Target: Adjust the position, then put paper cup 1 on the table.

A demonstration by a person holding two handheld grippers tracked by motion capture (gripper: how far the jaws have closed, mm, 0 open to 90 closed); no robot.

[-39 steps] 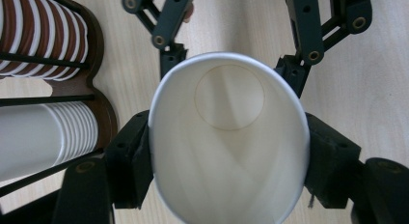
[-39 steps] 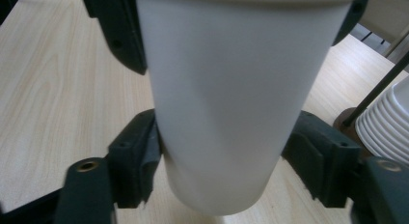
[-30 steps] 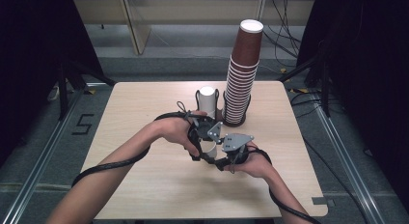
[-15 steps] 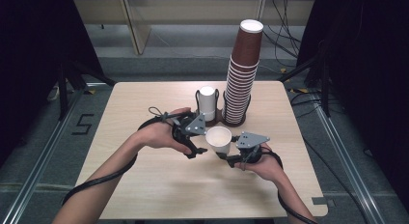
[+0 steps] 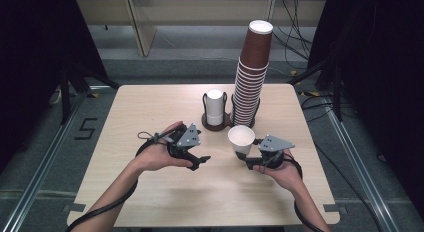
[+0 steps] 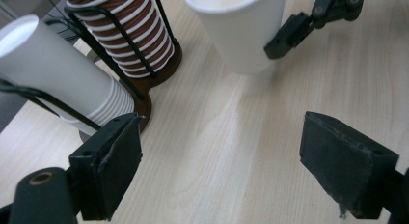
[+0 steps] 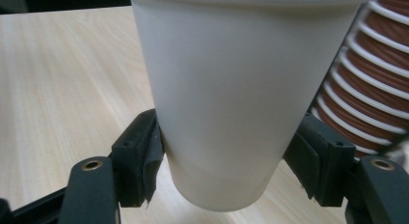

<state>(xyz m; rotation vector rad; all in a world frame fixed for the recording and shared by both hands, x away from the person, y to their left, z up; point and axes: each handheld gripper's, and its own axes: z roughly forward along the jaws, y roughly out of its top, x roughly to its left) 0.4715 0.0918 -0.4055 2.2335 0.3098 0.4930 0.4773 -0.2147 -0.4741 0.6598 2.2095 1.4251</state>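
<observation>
Pale wooden table [image 5: 150, 117], a wire rack [image 5: 216, 123] at its far side holding a stack of brown cups [image 5: 251, 77] and white ones. Near it, the right gripper [image 5: 248, 159] clamps an upright white cup [image 5: 241, 140]; the left gripper [image 5: 201, 162] hangs apart, jaws spread and empty.

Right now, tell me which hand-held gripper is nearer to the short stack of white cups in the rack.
Left. The left hand-held gripper sits just in front of the white cup stack, slightly left. The right hand-held gripper, clamping a single white cup, is farther right.
</observation>
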